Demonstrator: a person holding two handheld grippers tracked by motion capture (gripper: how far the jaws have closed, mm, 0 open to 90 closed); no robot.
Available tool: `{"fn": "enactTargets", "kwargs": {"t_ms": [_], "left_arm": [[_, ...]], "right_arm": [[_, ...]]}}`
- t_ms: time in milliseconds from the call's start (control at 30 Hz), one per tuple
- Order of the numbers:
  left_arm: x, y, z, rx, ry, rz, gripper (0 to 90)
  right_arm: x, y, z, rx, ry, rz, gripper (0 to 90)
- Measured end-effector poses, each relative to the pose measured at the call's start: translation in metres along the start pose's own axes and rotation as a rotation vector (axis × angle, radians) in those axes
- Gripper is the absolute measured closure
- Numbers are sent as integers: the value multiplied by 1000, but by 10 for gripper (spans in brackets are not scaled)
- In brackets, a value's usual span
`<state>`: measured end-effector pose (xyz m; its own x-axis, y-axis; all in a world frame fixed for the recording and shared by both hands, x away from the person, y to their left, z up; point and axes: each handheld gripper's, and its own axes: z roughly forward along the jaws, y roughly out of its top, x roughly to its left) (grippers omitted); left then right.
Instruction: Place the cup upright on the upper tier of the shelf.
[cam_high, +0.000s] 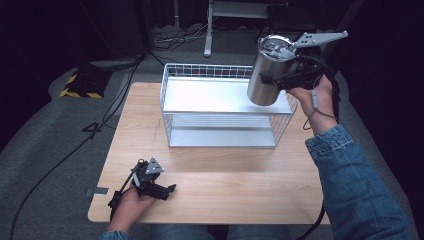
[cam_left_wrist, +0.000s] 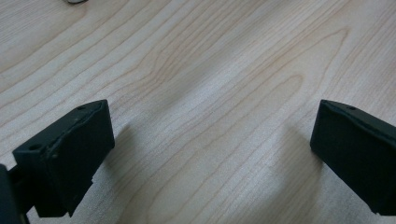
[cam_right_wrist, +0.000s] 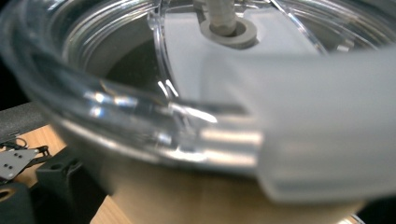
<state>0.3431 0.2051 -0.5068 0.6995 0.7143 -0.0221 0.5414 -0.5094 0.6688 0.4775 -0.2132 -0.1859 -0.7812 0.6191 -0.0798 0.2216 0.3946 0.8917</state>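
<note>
A stainless steel tumbler (cam_high: 266, 80) with a clear lid hangs tilted above the right end of a white wire basket (cam_high: 220, 95). My right gripper (cam_high: 280, 77) is shut on the tumbler's side near the rim. In the right gripper view the clear lid (cam_right_wrist: 187, 93) sits very close to the camera and is blurred. My left gripper (cam_high: 169, 190) rests on the wooden table (cam_high: 225, 185) at the front left, held by a hand. Its jaws stand wide apart over bare wood, so the left gripper (cam_left_wrist: 212, 126) is open and holds nothing.
The wire basket stands at the table's far middle, with a white shelf on top and a lower level underneath. On the floor are a black and yellow block (cam_high: 82, 82), cables (cam_high: 60, 160) and a metal stand leg (cam_high: 207, 30).
</note>
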Motion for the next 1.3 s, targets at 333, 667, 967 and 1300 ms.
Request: {"fn": "enactTargets", "kwargs": {"t_ms": [333, 667, 967, 1300], "left_arm": [[0, 0, 0, 0, 1, 3, 2], [0, 0, 0, 1, 1, 3, 2], [0, 0, 0, 2, 0, 3, 2], [0, 0, 0, 2, 1, 3, 2]], "right_arm": [[-13, 12, 22, -11, -3, 15, 36], [-21, 19, 46, -9, 12, 28, 36], [-21, 14, 71, 5, 21, 41, 35], [-17, 8, 87, 0, 31, 47, 35]]}}
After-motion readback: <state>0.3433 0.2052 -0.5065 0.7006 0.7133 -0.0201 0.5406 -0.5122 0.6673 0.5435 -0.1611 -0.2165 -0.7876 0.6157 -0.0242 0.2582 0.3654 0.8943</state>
